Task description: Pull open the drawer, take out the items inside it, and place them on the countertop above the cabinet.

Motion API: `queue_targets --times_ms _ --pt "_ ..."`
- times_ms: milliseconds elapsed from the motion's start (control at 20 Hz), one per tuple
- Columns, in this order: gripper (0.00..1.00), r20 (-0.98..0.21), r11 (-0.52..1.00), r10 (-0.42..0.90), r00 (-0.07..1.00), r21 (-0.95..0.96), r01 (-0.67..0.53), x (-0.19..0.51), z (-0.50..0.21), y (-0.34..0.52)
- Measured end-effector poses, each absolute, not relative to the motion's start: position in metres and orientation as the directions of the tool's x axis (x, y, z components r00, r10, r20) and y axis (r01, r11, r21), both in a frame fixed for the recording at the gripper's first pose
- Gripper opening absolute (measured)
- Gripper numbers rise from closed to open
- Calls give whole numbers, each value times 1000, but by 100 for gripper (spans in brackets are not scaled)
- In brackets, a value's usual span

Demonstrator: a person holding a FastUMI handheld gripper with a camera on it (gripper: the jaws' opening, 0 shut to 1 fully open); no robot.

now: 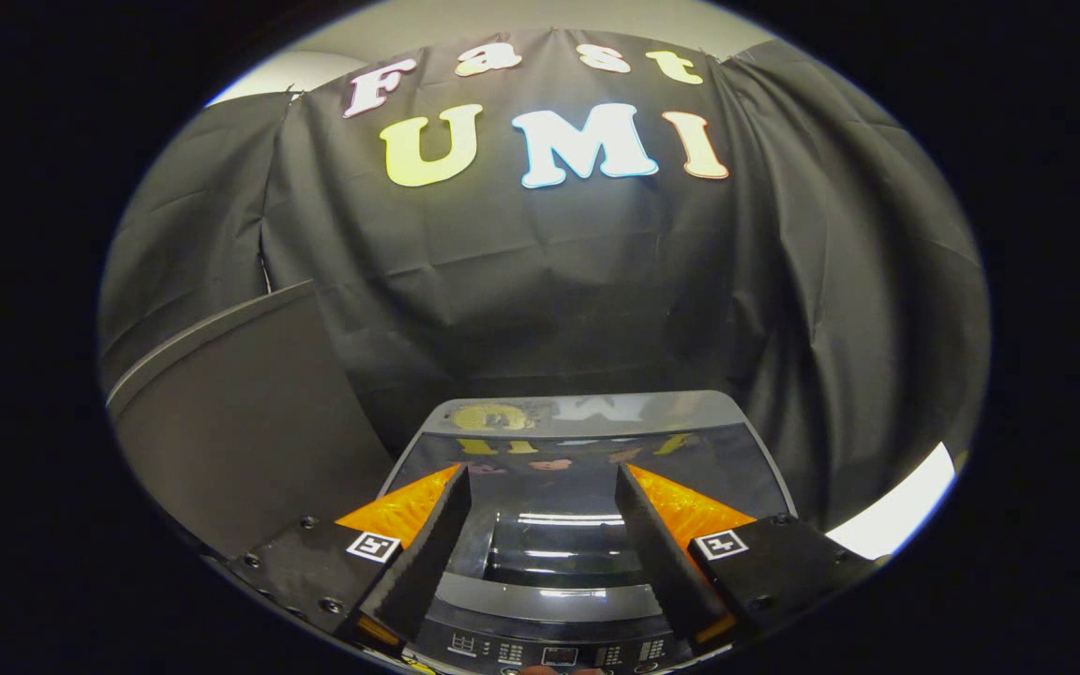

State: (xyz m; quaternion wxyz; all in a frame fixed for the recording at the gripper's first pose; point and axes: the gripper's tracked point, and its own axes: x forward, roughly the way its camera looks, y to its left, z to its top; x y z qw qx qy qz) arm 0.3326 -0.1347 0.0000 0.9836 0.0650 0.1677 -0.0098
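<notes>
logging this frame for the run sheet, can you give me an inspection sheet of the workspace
surface: glossy dark top of an appliance-like unit just ahead of the fingers, mirroring the booth wall
job's things: no drawer and no drawer items seen; a recessed glossy panel lies between the fingers
clutter: nothing seen
grippers: gripper open, fingers apart over the unit's top, touching nothing that can be told
cables: nothing seen
surroundings: black cloth wall beyond the unit, a dark flat board leaning beside it, a row of small control markings on the unit's near edge, too small to tell
</notes>
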Motion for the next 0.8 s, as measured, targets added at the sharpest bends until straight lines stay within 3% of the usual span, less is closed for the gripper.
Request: queue_targets --times_ms 450,800 --pt "98 -304 993 -37 952 94 69 321 6 -149" --pt "98 -200 997 -67 978 31 75 306 57 -146"
